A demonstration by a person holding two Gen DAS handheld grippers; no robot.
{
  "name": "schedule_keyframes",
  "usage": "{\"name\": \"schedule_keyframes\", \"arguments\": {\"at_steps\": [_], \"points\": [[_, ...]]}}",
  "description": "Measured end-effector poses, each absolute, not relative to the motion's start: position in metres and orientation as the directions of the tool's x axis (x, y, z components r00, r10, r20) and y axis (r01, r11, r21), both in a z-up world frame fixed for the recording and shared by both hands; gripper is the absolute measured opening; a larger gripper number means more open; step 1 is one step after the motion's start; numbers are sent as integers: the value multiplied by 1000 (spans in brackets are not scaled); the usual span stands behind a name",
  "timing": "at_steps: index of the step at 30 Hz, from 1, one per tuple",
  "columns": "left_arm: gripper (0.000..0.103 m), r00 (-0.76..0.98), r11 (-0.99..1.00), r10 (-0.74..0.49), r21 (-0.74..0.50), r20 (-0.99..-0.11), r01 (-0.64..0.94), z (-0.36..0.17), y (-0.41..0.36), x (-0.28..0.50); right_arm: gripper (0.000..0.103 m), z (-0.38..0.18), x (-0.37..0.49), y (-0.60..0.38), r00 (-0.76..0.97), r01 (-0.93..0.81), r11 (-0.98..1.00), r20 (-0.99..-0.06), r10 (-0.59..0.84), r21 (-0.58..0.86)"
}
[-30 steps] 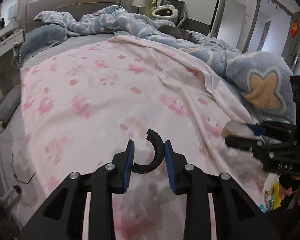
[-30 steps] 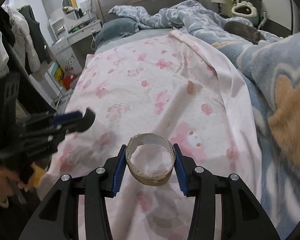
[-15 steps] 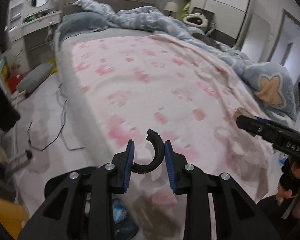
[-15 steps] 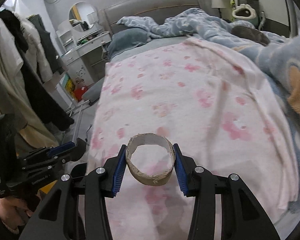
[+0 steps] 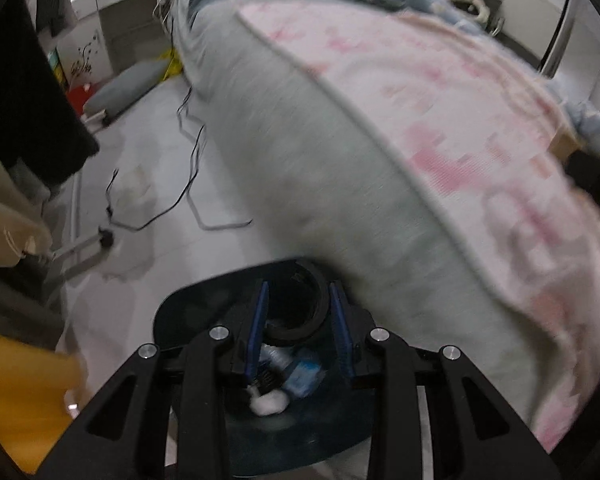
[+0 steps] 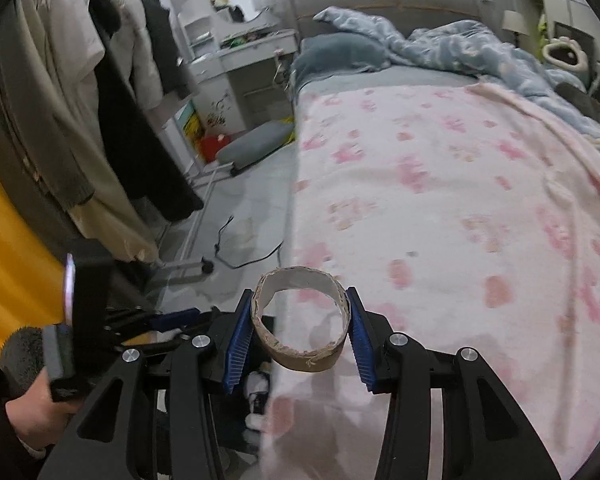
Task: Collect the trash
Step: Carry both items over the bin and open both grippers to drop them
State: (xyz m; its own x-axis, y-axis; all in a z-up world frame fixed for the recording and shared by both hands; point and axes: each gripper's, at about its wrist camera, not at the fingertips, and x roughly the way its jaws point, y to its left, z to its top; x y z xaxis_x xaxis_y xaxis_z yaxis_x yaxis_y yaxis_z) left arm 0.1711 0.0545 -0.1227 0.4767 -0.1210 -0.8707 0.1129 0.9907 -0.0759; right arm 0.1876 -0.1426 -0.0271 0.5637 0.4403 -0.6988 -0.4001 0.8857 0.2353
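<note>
My left gripper (image 5: 298, 316) is shut on a black curved plastic hook piece (image 5: 312, 304) and holds it over a dark blue trash bin (image 5: 188, 312) on the floor beside the bed. The bin holds wrappers and a white wad (image 5: 270, 403). My right gripper (image 6: 298, 326) is shut on a brown cardboard tape ring (image 6: 300, 356), held over the bed's near corner. The left gripper also shows low left in the right wrist view (image 6: 172, 318), with the bin partly hidden beneath it.
The bed with its pink flowered blanket (image 6: 440, 208) fills the right. Black cables (image 5: 180, 184) lie on the pale floor. Hanging clothes (image 6: 112, 128), a grey cushion (image 6: 256, 146) and a white dresser (image 6: 236, 76) stand at left.
Both grippers have swung left off the bed toward the floor. The left gripper, still holding the hook piece, now hangs over the trash bin. The right still holds the ring.
</note>
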Motion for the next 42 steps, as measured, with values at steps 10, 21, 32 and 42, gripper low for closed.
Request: {"name": "schedule_keyframes", "arguments": {"at_steps": [10, 21, 32, 42], "points": [[35, 268, 989, -146, -136, -952, 55, -195, 87, 166, 46, -52, 198, -86, 481, -460, 859, -750, 453, 224], [64, 220, 988, -152, -146, -963, 42, -202, 110, 148, 46, -81, 204, -45, 406, -510, 842, -815, 414, 175], [76, 388, 994, -93, -109, -917, -20, -147, 161, 141, 46, -124, 207, 2, 321, -571, 813, -879, 352, 117], [79, 570, 995, -74, -99, -818, -13, -82, 185, 124, 46, -179, 203, 33, 228, -603, 794, -936, 267, 80]]}}
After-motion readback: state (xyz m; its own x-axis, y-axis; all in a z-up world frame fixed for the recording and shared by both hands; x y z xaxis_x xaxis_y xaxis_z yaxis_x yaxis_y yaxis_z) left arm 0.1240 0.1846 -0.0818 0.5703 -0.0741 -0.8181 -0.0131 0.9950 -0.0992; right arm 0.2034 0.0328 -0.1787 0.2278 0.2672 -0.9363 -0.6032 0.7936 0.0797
